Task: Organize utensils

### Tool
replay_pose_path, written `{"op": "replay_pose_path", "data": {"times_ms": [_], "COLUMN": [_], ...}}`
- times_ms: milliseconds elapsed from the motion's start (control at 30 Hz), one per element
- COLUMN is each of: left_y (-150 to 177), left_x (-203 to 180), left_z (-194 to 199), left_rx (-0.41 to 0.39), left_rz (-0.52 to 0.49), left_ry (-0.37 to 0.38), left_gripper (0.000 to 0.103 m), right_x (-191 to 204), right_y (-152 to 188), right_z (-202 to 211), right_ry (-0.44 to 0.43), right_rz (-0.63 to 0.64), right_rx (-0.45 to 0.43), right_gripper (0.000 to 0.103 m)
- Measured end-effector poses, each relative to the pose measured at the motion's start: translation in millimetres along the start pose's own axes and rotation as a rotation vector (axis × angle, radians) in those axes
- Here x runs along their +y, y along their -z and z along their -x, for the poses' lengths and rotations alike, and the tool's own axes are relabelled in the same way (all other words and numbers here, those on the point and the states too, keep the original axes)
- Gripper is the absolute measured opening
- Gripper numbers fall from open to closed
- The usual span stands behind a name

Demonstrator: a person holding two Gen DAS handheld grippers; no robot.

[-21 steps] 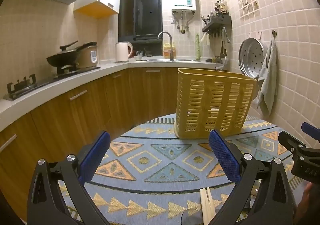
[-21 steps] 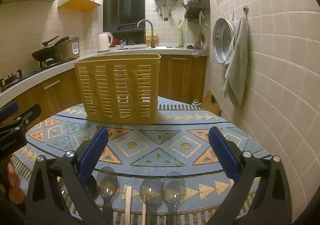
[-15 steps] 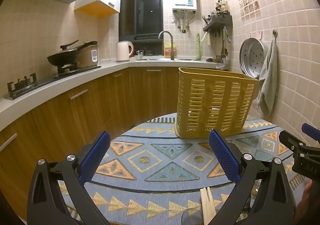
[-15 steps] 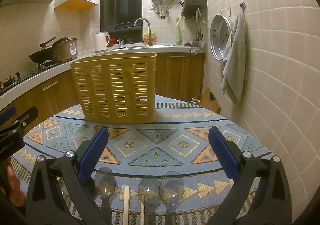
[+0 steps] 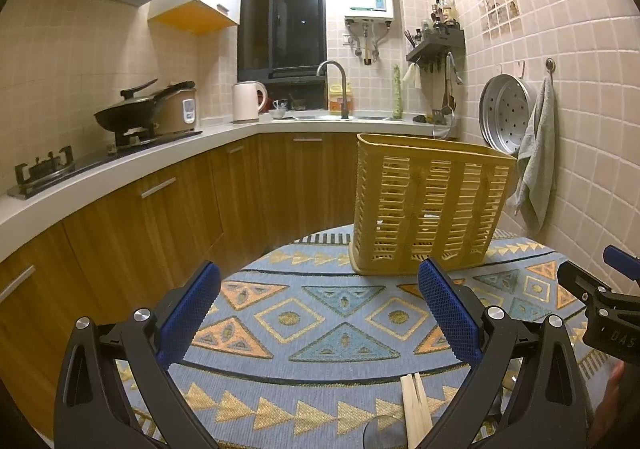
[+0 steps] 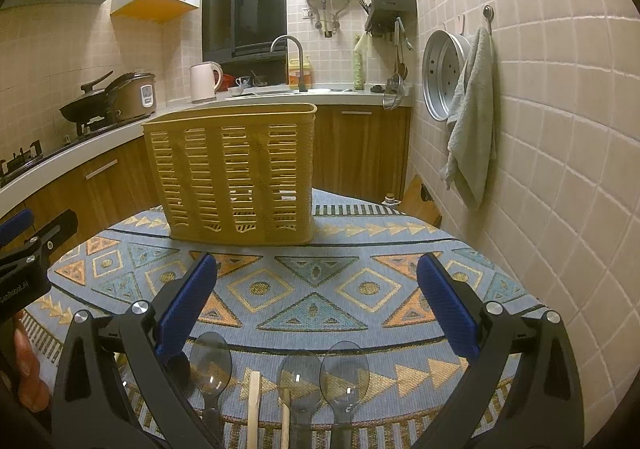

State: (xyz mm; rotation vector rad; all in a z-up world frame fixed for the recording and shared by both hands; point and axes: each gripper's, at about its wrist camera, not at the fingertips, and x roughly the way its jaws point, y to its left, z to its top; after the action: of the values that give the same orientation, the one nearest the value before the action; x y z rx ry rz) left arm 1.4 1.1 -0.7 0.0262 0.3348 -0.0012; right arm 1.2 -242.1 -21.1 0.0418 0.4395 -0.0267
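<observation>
A yellow slotted utensil basket (image 5: 430,205) (image 6: 232,173) stands upright at the far side of a round table covered with a patterned blue cloth (image 5: 320,325) (image 6: 316,289). Three clear plastic spoons (image 6: 210,365) (image 6: 300,373) (image 6: 344,369) and wooden chopsticks (image 6: 254,405) (image 5: 416,409) lie at the near edge. My left gripper (image 5: 318,309) hovers open over the cloth with nothing between its fingers. My right gripper (image 6: 316,301) is open too, just above the spoons, apart from them. Each gripper shows at the edge of the other's view.
A tiled wall on the right carries a grey towel (image 6: 472,121) and a steel steamer tray (image 6: 444,77). Wooden cabinets and a white counter (image 5: 120,169) curve round the left with a wok, rice cooker, kettle and sink behind the table.
Both views shifted only slightly; the right gripper has drifted a little so the basket sits further left. Both stay open and hold nothing.
</observation>
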Motion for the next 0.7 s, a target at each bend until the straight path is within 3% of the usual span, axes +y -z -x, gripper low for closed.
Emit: {"op": "replay_pose_path", "data": {"times_ms": [700], "left_y": [-0.6], "left_x": [-1.4], "left_z": [1.3], "left_rx": [0.009], "left_rz": [-0.005], "left_ry": [0.001], "left_gripper": [0.096], "right_x": [-0.5], "right_y": [-0.5], "right_z": [-0.2], "right_ry": [0.001], "right_rz": [0.006], "right_rx": [-0.001], "right_gripper": [0.095]}}
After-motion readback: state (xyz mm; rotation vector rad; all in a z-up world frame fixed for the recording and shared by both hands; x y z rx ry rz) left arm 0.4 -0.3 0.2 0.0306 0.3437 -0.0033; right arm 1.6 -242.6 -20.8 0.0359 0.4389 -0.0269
